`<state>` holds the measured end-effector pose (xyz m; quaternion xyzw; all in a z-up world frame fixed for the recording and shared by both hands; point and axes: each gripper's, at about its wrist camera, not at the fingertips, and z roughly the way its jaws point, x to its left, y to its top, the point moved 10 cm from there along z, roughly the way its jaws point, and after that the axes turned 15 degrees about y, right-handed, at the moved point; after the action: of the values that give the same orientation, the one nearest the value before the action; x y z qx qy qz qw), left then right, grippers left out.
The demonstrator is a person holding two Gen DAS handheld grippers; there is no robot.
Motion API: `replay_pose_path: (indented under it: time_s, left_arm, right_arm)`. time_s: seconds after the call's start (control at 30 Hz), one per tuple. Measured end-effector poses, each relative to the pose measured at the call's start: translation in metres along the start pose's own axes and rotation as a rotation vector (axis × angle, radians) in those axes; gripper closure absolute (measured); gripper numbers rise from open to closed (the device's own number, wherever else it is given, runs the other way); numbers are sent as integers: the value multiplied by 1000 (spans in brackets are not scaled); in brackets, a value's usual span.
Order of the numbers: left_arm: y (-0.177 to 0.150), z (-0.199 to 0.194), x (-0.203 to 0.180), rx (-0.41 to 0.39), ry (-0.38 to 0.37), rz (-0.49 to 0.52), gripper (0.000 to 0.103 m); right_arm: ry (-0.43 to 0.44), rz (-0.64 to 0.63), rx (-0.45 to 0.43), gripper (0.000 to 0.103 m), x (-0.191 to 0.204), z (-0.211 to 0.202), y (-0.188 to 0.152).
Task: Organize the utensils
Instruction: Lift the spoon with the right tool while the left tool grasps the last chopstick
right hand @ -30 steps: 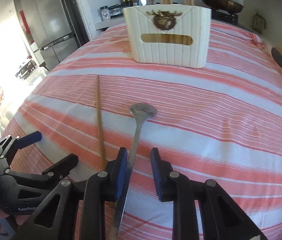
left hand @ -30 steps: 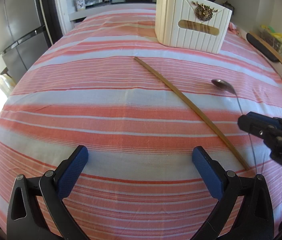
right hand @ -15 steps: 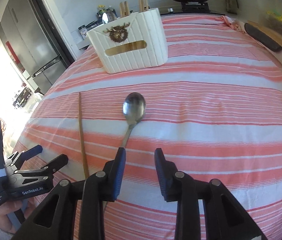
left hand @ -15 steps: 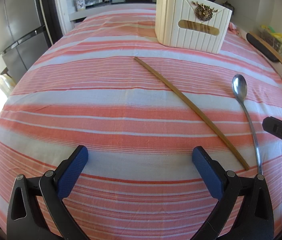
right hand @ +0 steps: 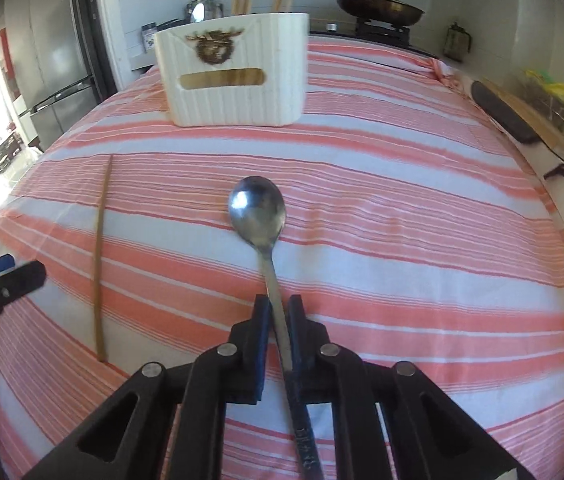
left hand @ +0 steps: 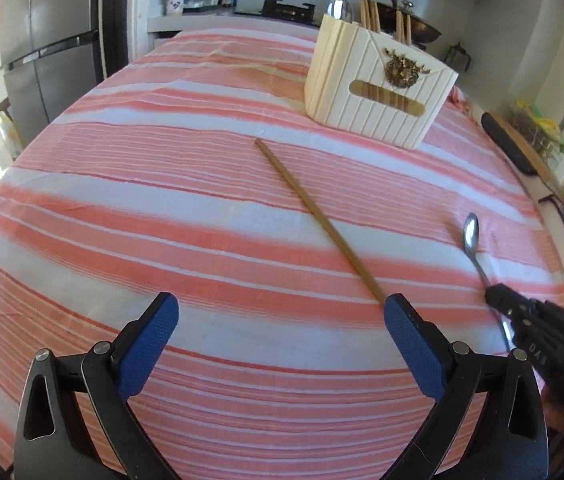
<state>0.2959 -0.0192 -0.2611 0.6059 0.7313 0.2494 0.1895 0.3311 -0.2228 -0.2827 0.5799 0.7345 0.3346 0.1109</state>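
A metal spoon lies on the striped cloth with its bowl pointing away, and my right gripper is shut on its handle. From the left wrist view the same spoon and the right gripper sit at the right edge. A single wooden chopstick lies diagonally in front of my left gripper, which is open and empty, its right pad near the stick's near end. The chopstick is left of the spoon. A white ribbed utensil holder stands at the far side, with a spoon and chopsticks in it.
The table is covered by a pink and white striped cloth. A fridge stands at the far left. A pan sits on a stove behind the table. A dark board and clutter line the right counter.
My right gripper closed its jaws onto the spoon handle. The spoon turned and shifted on the cloth. The left gripper stayed open, with its view rolled a little.
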Motion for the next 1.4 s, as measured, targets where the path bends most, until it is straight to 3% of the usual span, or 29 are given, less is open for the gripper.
replay_pose_path:
  time_s: [0.07,0.17,0.27,0.43,0.53,0.8,0.87,0.9,0.93,0.97,1.0,1.17,1.4]
  left_arm:
    - [2,3,-22,8,11,49,1]
    - [0,15,-47,-10,106,159,1]
    - [-8,14,-61,-60,148,252,15]
    - [-19,1,-53,-43,70,274,70]
    - [-27,-5,-35,-27,50,271,83]
    - [-37,-10,7,-12,83,276,79]
    - [-35,-9,10,-5,94,285,65]
    - [-33,-8,11,1,94,281,48]
    - [-30,-6,11,11,79,270,35]
    - [-28,-3,11,23,57,257,30]
    - [-25,0,10,36,40,247,27]
    - [-9,22,5,103,36,277,19]
    - [24,45,9,176,4,238,22]
  right_arm:
    - [-24,23,-6,97,-17,-8,-5]
    - [-51,33,-14,97,-31,-17,-13]
    - [-72,33,-19,96,-38,-26,-21]
    - [-79,49,-36,96,-49,-37,-32]
    - [-74,58,-41,96,-53,-40,-34]
    - [-71,52,-19,96,-64,-46,-39]
    - [-54,62,-18,89,-65,-50,-41]
    - [-39,74,-20,85,-66,-52,-41]
    - [-18,87,-24,69,-66,-54,-42]
    - [1,97,-34,49,-66,-57,-41]
    - [14,99,-48,44,-65,-60,-40]
    - [22,72,-27,43,-61,-54,-35]
    - [-8,-13,36,43,-63,-33,-31]
